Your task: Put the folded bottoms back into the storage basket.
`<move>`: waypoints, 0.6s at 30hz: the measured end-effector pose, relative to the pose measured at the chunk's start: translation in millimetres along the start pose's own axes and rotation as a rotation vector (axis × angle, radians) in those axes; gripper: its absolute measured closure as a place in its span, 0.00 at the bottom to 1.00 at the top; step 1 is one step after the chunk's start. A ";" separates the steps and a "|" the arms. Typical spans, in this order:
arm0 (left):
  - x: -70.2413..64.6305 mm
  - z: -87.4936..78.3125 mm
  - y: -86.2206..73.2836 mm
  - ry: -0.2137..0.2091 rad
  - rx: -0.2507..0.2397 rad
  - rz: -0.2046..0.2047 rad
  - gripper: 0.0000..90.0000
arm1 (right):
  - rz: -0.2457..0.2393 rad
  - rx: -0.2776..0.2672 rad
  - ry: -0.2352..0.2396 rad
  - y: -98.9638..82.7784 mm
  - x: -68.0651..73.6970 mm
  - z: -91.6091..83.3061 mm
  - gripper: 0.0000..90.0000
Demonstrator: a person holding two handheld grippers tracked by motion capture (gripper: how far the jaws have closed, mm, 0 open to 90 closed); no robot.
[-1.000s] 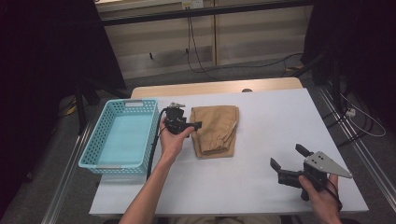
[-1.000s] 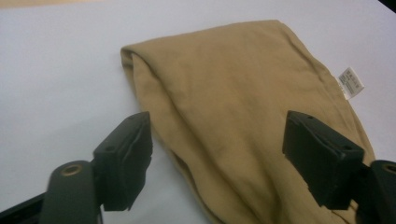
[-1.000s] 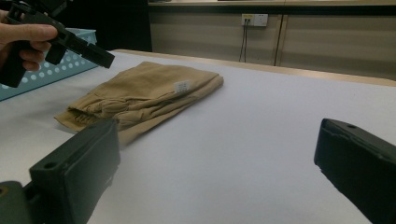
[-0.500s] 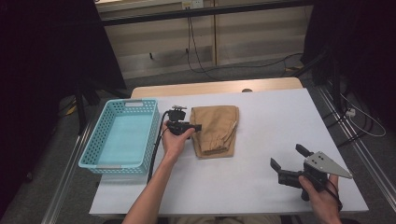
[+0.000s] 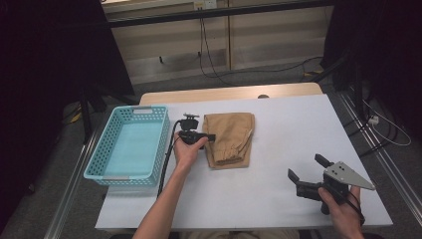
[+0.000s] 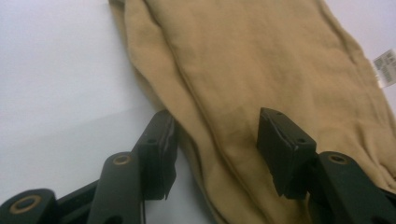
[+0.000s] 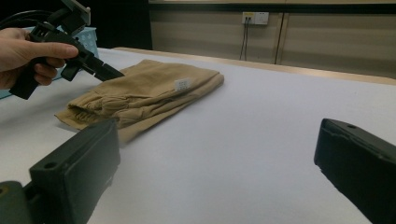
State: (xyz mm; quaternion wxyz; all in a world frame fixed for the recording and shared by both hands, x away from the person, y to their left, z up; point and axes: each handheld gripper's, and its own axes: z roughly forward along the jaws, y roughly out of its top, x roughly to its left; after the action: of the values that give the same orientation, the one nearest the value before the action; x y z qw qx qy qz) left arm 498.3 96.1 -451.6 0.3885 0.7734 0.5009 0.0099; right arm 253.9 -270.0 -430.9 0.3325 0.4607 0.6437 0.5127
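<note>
A: The folded tan garment (image 6: 261, 70) runs off the left gripper view's top and right edges.

B: Its white label's (image 6: 385, 66) print is too small to read, and the turquoise basket (image 7: 91, 33) sits mostly behind the hand (image 7: 21, 51).

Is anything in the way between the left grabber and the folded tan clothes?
No, nothing visible. The left gripper is already at the edge of the folded tan clothes; its jaws have just been closing, with the cloth's edge between them, not yet pinched.
</note>
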 end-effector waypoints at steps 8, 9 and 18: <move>0.3 2.1 0.1 -0.022 0.011 -0.029 0.71 | 0.003 0.005 0.004 -0.1 0.2 0.2 0.00; -0.2 2.6 0.2 -0.029 0.012 -0.042 0.71 | 0.001 0.006 0.004 -0.3 0.0 0.6 0.00; -4.9 4.8 -1.6 -0.069 0.043 -0.053 0.92 | 0.004 0.007 0.007 -0.4 0.1 1.1 0.00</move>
State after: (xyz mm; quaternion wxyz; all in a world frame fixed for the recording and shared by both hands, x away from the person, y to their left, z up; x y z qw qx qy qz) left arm 496.6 89.8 -454.1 0.3888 0.7679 0.5077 -0.0379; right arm 254.7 -269.5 -431.6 0.3273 0.4615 0.6457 0.5128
